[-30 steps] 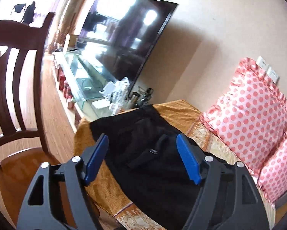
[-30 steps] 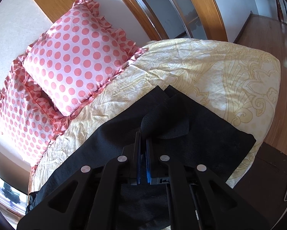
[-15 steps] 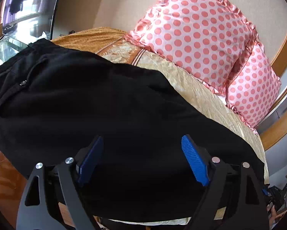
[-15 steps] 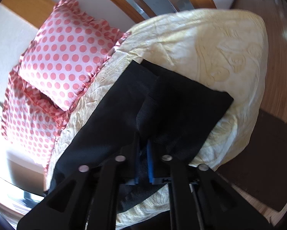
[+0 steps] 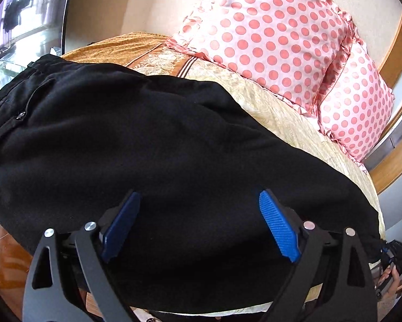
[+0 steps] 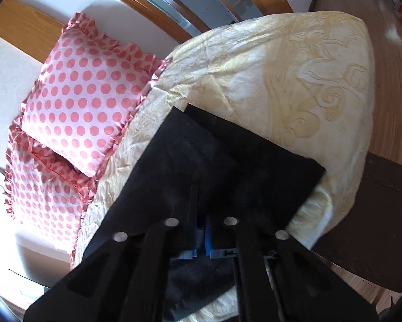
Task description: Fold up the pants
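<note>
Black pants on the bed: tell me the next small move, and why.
Probably close the left gripper on the near edge of the black pants: its jaws, just opening, stand wide over the cloth, gripping nothing. The right gripper already pinches fabric.

We see a bed whose golden patterned bedspread (image 5: 289, 112) runs pale cream in the right wrist view (image 6: 281, 80), with swirling embossed motifs and many creases. We find two pink pillows with coral polka dots and ruffled edges: the larger pillow (image 5: 268, 35) leans against the wall, and the second pillow (image 5: 359, 112) sits just beside it, touching its edge. We notice a curved wooden headboard (image 6: 152, 2) behind them. At the far left of the left wrist view we make out a dark television screen (image 5: 31, 18) full of reflections. Wooden flooring (image 6: 394, 86) shows beyond the bed, and a dark mat (image 6: 375, 228) lies at its near corner.
</note>
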`<state>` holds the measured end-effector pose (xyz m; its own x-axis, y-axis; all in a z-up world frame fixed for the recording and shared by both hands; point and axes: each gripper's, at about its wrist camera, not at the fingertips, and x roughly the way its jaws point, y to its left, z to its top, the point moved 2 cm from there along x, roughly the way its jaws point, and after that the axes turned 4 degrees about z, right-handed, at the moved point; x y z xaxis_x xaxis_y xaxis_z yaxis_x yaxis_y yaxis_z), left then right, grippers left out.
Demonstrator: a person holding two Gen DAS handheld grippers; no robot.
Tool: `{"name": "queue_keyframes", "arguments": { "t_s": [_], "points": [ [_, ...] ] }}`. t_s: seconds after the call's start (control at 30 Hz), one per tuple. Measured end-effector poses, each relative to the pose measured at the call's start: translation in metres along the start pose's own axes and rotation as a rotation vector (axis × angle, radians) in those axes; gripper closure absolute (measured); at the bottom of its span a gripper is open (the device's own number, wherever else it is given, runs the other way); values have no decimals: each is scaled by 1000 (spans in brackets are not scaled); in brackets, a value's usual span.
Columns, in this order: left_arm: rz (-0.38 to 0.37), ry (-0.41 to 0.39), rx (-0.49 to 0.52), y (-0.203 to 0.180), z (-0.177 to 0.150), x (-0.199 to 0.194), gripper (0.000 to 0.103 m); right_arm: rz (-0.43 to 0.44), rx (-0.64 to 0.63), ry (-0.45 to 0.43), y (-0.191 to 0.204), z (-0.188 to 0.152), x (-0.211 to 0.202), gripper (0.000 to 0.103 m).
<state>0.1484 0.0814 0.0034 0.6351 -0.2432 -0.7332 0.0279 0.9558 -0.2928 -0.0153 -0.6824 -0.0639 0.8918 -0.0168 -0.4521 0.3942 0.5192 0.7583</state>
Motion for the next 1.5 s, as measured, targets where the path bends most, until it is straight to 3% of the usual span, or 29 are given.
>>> {"name": "queue_keyframes", "arguments": {
  "t_s": [0.13, 0.3, 0.4, 0.47, 0.6, 0.7, 0.77, 0.87, 0.97, 1.13, 1.23, 1.27, 1.33, 1.43, 1.5],
  "points": [
    [-14, 10, -2, 1, -1, -1, 12, 8, -81, -150, 14, 23, -35, 100],
    [-18, 17, 30, 0, -3, 1, 12, -117, -67, -48, -11, 10, -21, 100],
    [-11, 21, 55, -3, -4, 2, 10, -107, 15, -3, -27, 2, -19, 99],
    [-16, 22, 66, -3, -5, 1, 10, -126, 22, -15, -30, 1, -27, 91],
    [-41, 19, 70, 0, -7, -2, 10, -150, -27, -91, -19, -3, -51, 90],
    [-55, 20, 69, 1, -9, -4, 10, -90, -134, -125, 9, -16, -60, 90],
    [-60, 18, 72, 1, -10, -5, 10, 19, -245, -66, 40, -32, -51, 90],
    [-62, 13, 83, 1, -12, -7, 10, 235, -431, 141, 97, -82, -19, 90],
    [-65, 7, 96, 1, -15, -9, 10, 349, -591, 280, 142, -134, 5, 90],
    [-71, 0, 110, 5, -18, -11, 10, 404, -852, 398, 188, -209, 28, 90],
    [-70, -16, 115, 7, -20, -11, 10, 287, -965, 425, 176, -231, 41, 90],
    [-71, -22, 121, 7, -20, -11, 10, 321, -959, 388, 171, -228, 37, 89],
    [-72, -25, 124, 6, -22, -12, 8, 329, -898, 393, 159, -214, 28, 89],
    [-92, -37, 119, 2, -22, -14, 5, 299, -770, 235, 135, -166, 1, 88],
    [-139, -48, 117, 0, -23, -17, 5, 200, -625, 74, 103, -113, -23, 78]
  ]
}}
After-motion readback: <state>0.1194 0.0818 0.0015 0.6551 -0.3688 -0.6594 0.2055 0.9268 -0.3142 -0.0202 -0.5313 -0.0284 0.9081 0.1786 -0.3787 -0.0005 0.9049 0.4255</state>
